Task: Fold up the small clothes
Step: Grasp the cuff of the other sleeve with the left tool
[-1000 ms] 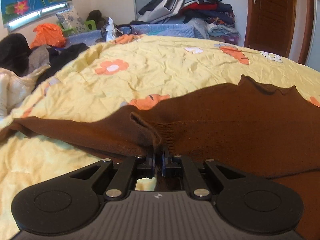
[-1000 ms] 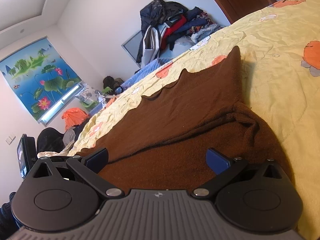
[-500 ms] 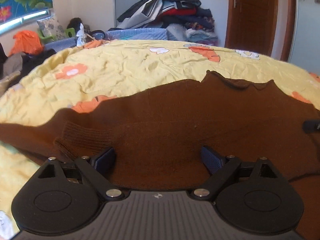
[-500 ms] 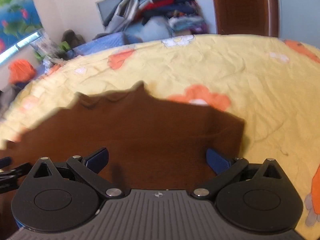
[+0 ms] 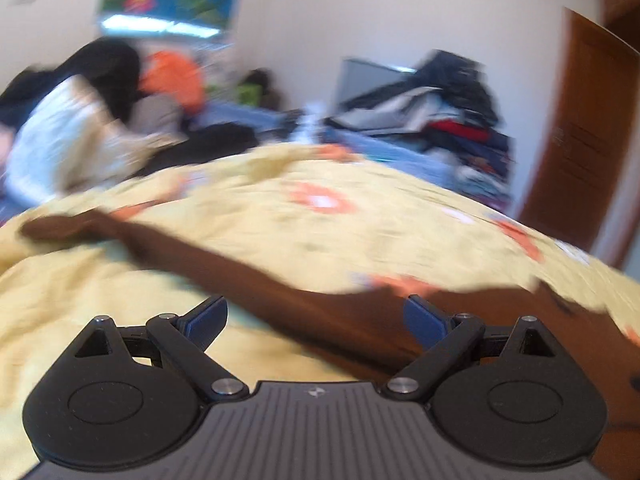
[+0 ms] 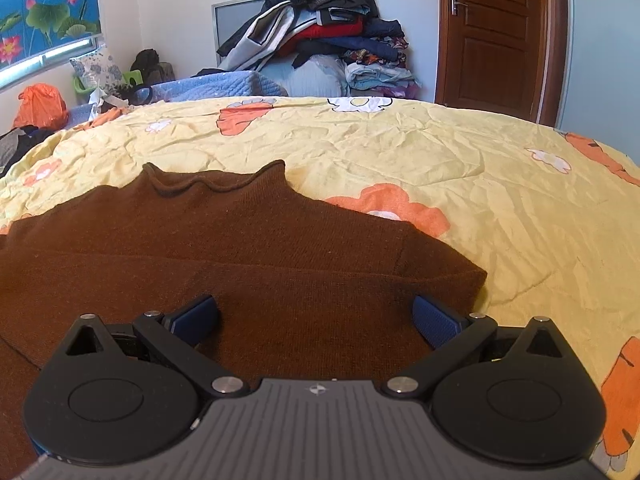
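Observation:
A brown knit sweater (image 6: 240, 256) lies flat on the yellow flowered bedspread (image 6: 480, 168), collar toward the far side, its right side folded in. My right gripper (image 6: 316, 320) is open and empty, just above the sweater's body. In the blurred left wrist view the sweater's sleeve (image 5: 192, 256) stretches out to the far left across the bedspread (image 5: 360, 232). My left gripper (image 5: 316, 316) is open and empty above the sleeve where it joins the body.
A tall pile of clothes (image 6: 320, 40) stands beyond the bed's far edge, next to a wooden door (image 6: 496, 36). More clothes, white and black (image 5: 80, 128), lie at the bed's left side. An orange bag (image 6: 40, 106) sits at the far left.
My left gripper let go of the sweater, opened and swung left toward the sleeve. My right gripper stayed open and levelled out over the sweater's right part.

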`<state>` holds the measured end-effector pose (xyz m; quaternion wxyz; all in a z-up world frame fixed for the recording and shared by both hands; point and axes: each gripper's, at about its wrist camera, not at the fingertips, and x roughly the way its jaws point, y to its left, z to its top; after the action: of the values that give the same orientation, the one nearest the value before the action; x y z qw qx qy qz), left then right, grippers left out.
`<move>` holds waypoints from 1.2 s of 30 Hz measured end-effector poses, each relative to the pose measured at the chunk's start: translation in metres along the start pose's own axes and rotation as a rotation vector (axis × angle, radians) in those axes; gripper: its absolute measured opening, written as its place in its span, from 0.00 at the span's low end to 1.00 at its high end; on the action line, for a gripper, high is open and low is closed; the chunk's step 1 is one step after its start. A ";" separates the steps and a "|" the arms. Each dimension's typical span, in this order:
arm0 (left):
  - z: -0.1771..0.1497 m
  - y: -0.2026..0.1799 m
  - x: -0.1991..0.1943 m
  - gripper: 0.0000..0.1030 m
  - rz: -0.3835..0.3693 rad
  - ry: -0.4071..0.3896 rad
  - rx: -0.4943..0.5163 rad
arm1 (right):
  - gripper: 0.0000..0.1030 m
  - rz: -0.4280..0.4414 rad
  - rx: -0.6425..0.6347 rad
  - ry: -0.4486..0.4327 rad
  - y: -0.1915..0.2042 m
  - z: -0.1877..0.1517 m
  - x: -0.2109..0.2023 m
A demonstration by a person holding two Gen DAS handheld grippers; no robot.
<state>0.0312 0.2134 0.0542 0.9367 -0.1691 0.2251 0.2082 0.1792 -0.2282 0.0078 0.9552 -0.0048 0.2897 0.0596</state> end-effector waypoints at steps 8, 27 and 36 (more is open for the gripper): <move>0.055 0.181 0.044 0.92 0.155 0.059 -0.716 | 1.00 -0.009 -0.005 0.000 0.001 0.000 -0.002; 0.098 0.179 0.054 0.90 0.022 0.130 -0.737 | 1.00 -0.005 0.000 -0.002 0.001 0.000 -0.001; 0.111 0.199 0.139 0.76 0.207 0.434 -0.689 | 1.00 -0.003 0.007 -0.004 0.001 0.000 -0.001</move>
<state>0.0901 0.4733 0.0342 0.7304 -0.4890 0.3500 0.3239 0.1782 -0.2277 0.0087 0.9560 -0.0018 0.2879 0.0572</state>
